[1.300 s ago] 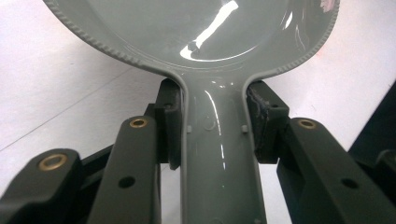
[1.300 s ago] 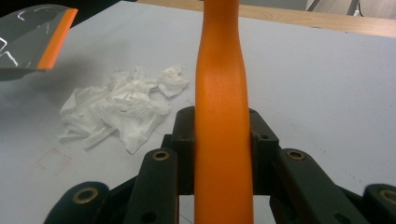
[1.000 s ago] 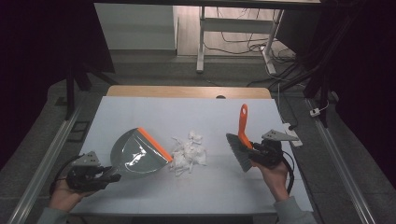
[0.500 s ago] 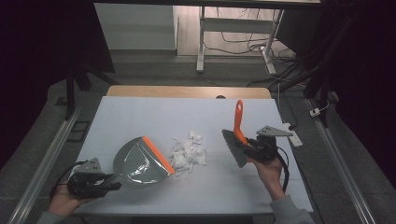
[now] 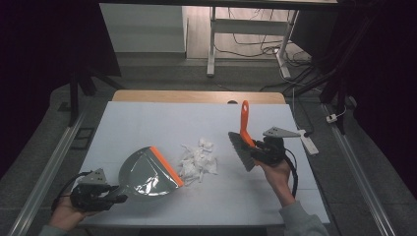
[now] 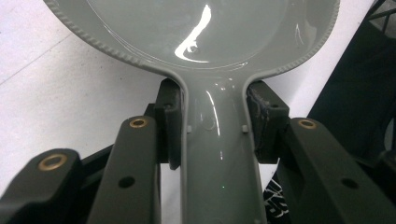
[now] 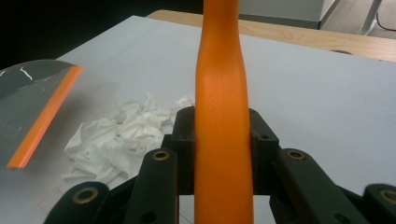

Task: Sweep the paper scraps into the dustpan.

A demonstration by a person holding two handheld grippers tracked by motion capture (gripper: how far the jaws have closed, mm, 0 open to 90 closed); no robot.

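**High view: dustpan and brush on both sides of a paper pile**

The dustpan (image 5: 147, 172) is grey and glossy, with a round back and a straight orange lip. It lies on the white table (image 5: 162, 123), and the lip is just beside the left edge of the paper pile (image 5: 199, 160). The left gripper (image 5: 110, 194) holds its grey handle: in the left gripper view both pads press on the sides of the handle (image 6: 217, 154), just behind the ribbed rim of the pan.

The paper pile is white, crumpled scraps, near the middle of the table.

The brush (image 5: 243, 137) has an orange handle that points away from the person and dark bristles toward the pile, a little apart from it. The right gripper (image 5: 255, 150) is clamped on the handle; in the right gripper view the jaws squeeze the orange handle (image 7: 222, 116) from both sides.
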